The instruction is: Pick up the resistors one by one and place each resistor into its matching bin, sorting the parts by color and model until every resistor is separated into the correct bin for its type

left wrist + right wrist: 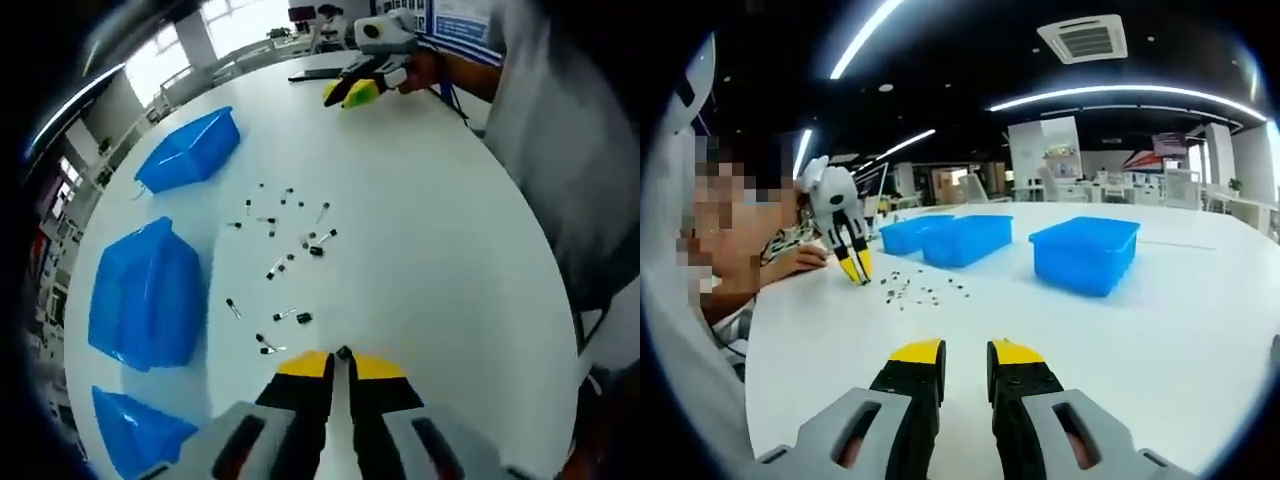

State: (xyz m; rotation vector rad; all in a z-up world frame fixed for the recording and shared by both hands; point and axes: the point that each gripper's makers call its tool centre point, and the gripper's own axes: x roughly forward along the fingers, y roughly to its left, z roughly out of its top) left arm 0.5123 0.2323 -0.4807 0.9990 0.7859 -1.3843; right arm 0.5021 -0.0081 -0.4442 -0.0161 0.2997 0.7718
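Black resistor (343, 352) (between left tongs (341, 366))

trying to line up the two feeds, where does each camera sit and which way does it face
Left gripper view: rides the left hand-held gripper, looking steeply down on the white table, scattered resistors and three blue bins; own jaws nearly closed around a small dark part.
Right gripper view: rides the right hand-held gripper, low over the table, looking level across it; own jaws slightly apart, nothing between.
Shared: table, bins, resistors; each shows the other gripper.

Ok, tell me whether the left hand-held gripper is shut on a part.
Shut on a small dark part: the left hand-held gripper has its yellow tips pressed together around it above the white table.
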